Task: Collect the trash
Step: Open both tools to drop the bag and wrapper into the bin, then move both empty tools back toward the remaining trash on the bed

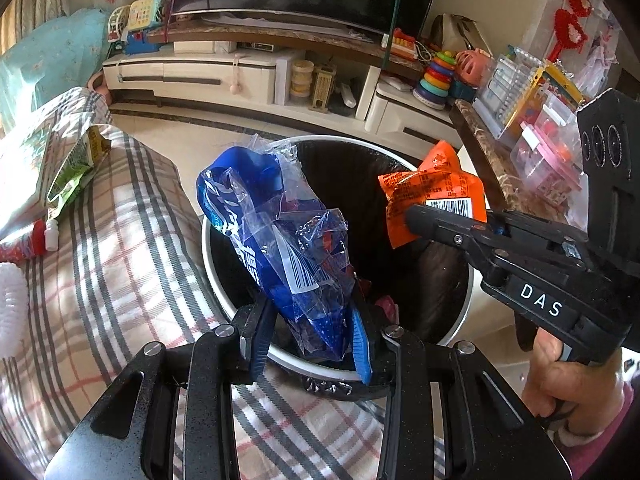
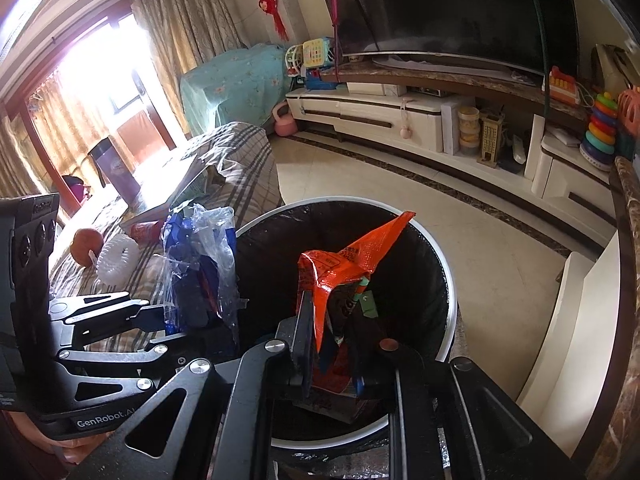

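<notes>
A round bin with a white rim and a black liner stands on the floor below both grippers. My left gripper is shut on a crumpled blue and clear plastic bag, which stands up between the blue pads over the bin's near rim. From the right, my right gripper is shut on an orange snack wrapper above the bin's mouth. In the right wrist view the orange wrapper sticks up between the right gripper's fingers, over the bin. The blue bag and left gripper are to its left.
A plaid-covered surface lies left of the bin with a green packet, a small white bottle and a red tube on it. A marble-topped table with plastic boxes stands right. A TV cabinet runs behind. A hand holds the right gripper.
</notes>
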{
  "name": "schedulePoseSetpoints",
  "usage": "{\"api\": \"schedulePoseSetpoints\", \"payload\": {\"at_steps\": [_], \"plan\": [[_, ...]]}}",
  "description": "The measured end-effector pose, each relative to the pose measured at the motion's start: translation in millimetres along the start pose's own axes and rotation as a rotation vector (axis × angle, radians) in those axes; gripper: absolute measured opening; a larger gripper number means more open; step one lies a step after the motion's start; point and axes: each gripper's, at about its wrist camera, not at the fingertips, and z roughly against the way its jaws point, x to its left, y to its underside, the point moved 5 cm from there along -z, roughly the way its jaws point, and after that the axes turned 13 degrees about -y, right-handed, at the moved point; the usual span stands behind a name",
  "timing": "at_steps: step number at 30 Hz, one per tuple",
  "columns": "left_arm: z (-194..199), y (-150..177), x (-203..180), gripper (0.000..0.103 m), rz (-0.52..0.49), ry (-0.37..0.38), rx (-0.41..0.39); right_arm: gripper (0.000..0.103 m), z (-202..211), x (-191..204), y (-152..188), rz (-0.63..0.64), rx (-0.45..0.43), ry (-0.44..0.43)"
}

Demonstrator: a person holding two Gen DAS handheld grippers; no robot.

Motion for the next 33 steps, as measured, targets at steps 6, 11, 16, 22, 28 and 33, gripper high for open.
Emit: {"api": "schedulePoseSetpoints", "payload": {"at_steps": [6, 11, 16, 22, 28, 33], "plan": [[3.3, 1.7, 3.1, 0.052, 0.010, 0.008, -0.006, 0.037, 1.4, -0.6, -0.1, -0.009, -0.003, 0.004], [18.2, 8.2, 19.9, 0.058, 0.053, -0.004, -0.037, 0.045, 5.5, -0.3, 1.9, -0.020, -0.011, 0.001], [34.1, 23.7, 45.6, 0.058, 0.133, -0.007, -0.060, 0.062, 8.7, 9.6, 7.1, -0.031, -0.029, -0.016], [48.9, 56.3, 85.8, 0.059, 0.240, -0.038, -0.061, 0.086, 4.9, 37.8, 17.6, -0.040, -0.057, -0.071], [59.0, 90.0, 128.9, 0.059, 0.340, -0.075, -0.048, 0.092, -8.6, 77.3, 28.4, -0.036, -0.055, -0.141], [66.8, 117.0, 162.5, 0.059, 0.404, -0.108, -0.042, 0.094, -24.8, 105.8, 36.6, -0.026, -0.033, -0.170]]}}
